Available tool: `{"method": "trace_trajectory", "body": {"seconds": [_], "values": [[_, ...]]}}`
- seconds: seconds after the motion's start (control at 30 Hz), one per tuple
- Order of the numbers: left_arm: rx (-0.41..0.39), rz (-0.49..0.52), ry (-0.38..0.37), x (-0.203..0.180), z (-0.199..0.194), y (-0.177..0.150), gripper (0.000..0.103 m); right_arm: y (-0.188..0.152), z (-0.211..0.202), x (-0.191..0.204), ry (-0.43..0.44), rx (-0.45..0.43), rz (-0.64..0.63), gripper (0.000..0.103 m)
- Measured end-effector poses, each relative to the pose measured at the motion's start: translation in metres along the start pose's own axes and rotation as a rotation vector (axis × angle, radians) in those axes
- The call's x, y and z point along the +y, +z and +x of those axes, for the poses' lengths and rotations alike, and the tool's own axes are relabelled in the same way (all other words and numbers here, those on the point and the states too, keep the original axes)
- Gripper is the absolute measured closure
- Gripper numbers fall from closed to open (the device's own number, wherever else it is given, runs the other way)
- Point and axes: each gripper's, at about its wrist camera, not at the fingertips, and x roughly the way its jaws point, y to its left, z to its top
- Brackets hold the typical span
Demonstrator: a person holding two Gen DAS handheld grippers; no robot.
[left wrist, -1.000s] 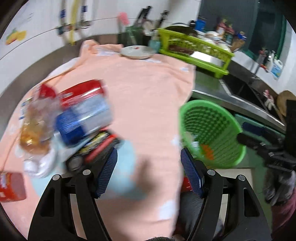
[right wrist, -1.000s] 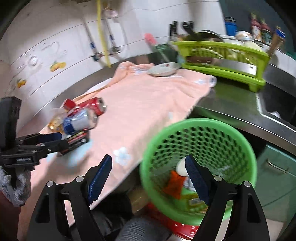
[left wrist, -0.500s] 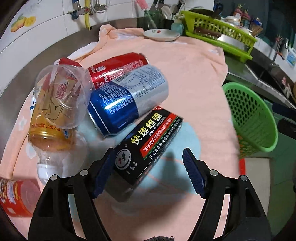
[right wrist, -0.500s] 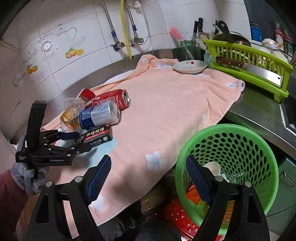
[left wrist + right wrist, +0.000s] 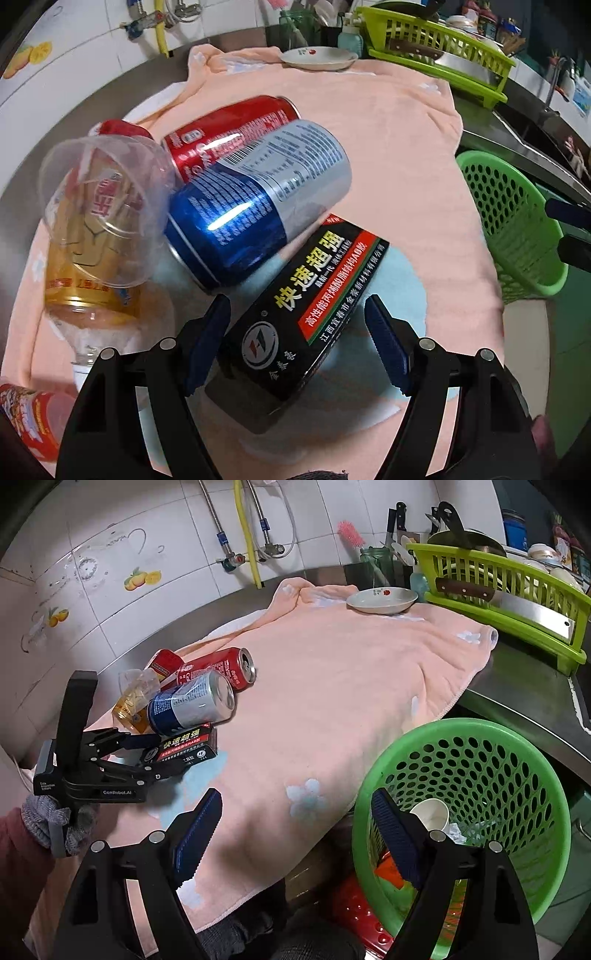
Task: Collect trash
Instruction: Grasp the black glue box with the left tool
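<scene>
A black box [image 5: 295,325] with Chinese print lies on the pink towel [image 5: 388,147]. My left gripper [image 5: 297,347] is open, its fingers on either side of the box's near end, not closed on it. Beside the box lie a blue and silver can [image 5: 258,206], a red can [image 5: 229,133], a clear plastic cup [image 5: 103,206] and a bottle with a yellow label [image 5: 88,295]. The green trash basket [image 5: 480,775] holds a paper cup [image 5: 430,812] and wrappers. My right gripper [image 5: 295,834] is open and empty, above the towel's front edge beside the basket. The left gripper also shows in the right wrist view [image 5: 162,755].
A small plate [image 5: 382,600] sits at the towel's far end. A green dish rack [image 5: 509,590] with a cleaver stands at the back right. A red-labelled container [image 5: 26,417] lies at the near left. Tiled wall and pipes run behind the counter.
My left gripper swung from near the basket to the trash pile and moved in so the black box sits between its open fingers. My right gripper rose and steadied beside the basket.
</scene>
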Motion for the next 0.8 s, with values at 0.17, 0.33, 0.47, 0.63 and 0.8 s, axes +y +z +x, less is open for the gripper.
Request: {"method": "trace_trajectory", "body": {"seconds": [0.17, 0.33, 0.47, 0.63, 0.8], "values": [[0.003, 0.03, -0.053, -0.008, -0.006, -0.003, 0.034, 0.0, 0.002, -0.003, -0.001, 0.003, 0.005, 0.023], [0.014, 0.028, -0.052, -0.008, -0.001, 0.0, 0.039, 0.004, 0.006, -0.003, 0.007, 0.005, 0.008, 0.023], [0.021, 0.02, -0.048, -0.006, 0.007, 0.003, 0.039, 0.005, 0.009, 0.0, 0.012, 0.009, -0.009, 0.023], [-0.011, 0.031, -0.043, -0.012, 0.004, -0.001, 0.048, 0.007, 0.013, 0.004, 0.011, 0.016, -0.036, 0.023], [-0.04, 0.006, -0.025, -0.014, -0.014, -0.013, 0.055, 0.013, 0.013, 0.012, 0.024, 0.008, -0.057, 0.023]]}}
